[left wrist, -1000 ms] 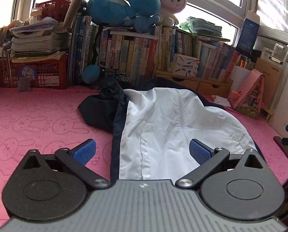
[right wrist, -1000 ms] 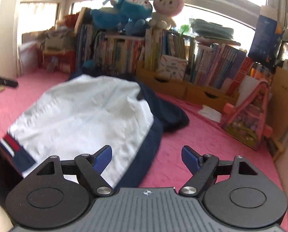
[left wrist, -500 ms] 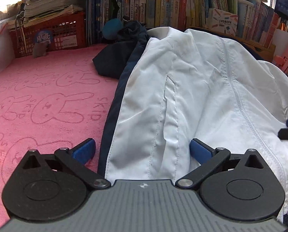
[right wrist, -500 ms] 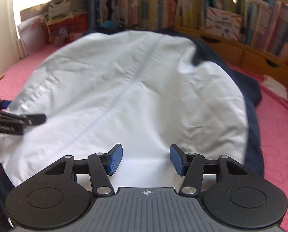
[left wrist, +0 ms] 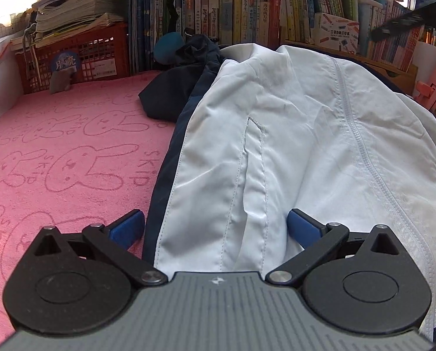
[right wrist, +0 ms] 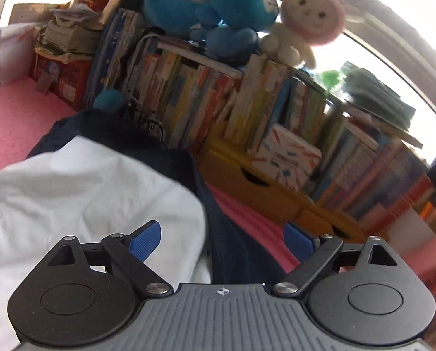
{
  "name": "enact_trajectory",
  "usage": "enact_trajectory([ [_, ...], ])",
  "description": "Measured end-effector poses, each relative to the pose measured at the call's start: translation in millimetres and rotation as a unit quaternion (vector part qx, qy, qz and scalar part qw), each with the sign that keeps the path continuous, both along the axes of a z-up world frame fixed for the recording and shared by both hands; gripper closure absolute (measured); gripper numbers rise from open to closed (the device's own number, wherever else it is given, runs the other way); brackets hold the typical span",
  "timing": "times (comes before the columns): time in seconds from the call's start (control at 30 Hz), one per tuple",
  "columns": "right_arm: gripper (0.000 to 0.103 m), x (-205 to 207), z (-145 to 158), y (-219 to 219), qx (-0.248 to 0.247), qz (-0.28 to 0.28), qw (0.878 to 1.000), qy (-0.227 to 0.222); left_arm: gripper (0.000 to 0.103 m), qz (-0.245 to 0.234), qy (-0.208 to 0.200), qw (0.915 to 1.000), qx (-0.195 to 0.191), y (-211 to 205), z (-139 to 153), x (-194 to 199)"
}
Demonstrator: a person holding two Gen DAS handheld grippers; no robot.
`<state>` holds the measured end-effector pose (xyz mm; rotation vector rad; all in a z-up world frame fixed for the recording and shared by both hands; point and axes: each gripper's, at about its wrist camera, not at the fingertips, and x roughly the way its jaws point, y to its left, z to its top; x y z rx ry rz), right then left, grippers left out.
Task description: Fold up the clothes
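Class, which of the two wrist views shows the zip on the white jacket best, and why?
The left wrist view: the zip runs sharp and unbroken down the jacket. The right wrist view is blurred and shows only a white and navy corner of the jacket, no zip.

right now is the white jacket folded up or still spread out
Spread out, not folded: the white jacket lies open across the pink mat, front zipper showing full length, navy hood bunched behind.

Cloth and plastic before us

We see a smooth, matt white jacket on a nubbly pink blanket; a red plastic crate.
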<state>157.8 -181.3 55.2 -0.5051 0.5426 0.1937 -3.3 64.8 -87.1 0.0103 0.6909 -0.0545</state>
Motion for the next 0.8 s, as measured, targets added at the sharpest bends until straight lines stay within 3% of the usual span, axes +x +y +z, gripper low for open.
enact_trajectory([
  [0.13,0.015,124.2,-41.0,57.2,-0.022,-0.012,0.999,0.047,0.000,0.000,-0.001,1.0000,-0.004,1.7,0.1,0.7],
  [0.23,0.018,187.2,-81.8,74.4,-0.045,-0.059,0.993,0.090,0.000,0.003,-0.003,1.0000,-0.006,2.3,0.0,1.5],
  [0.27,0.030,200.3,-90.7,73.8,-0.036,-0.078,0.990,0.110,0.000,0.004,-0.003,1.0000,-0.007,2.4,0.0,1.7],
  [0.3,0.052,208.8,-95.7,70.1,-0.016,-0.096,0.986,0.132,0.000,0.005,-0.003,1.0000,-0.007,2.5,0.0,1.9],
  [0.33,0.068,217.2,-100.7,66.4,0.004,-0.113,0.982,0.153,0.000,0.005,-0.003,1.0000,-0.008,2.4,0.0,2.2],
  [0.37,0.092,219.8,-100.1,62.1,0.020,-0.127,0.978,0.162,0.000,0.006,-0.003,1.0000,-0.008,2.2,0.1,2.6],
  [0.5,0.098,183.0,-45.3,25.1,0.028,-0.128,0.990,0.052,0.000,0.006,-0.003,1.0000,-0.007,1.5,0.3,3.0],
  [0.57,0.099,153.5,1.2,-21.5,0.066,-0.162,0.984,-0.015,0.000,0.006,-0.002,1.0000,-0.005,0.9,0.1,3.0],
  [0.67,0.099,103.2,60.8,-102.8,0.096,-0.235,0.960,-0.115,0.000,0.005,-0.002,1.0000,-0.003,0.5,-0.1,2.6],
  [0.8,0.099,35.4,89.1,-220.8,0.107,-0.341,0.922,-0.147,0.000,0.005,-0.001,1.0000,-0.002,0.6,-0.1,2.3],
])
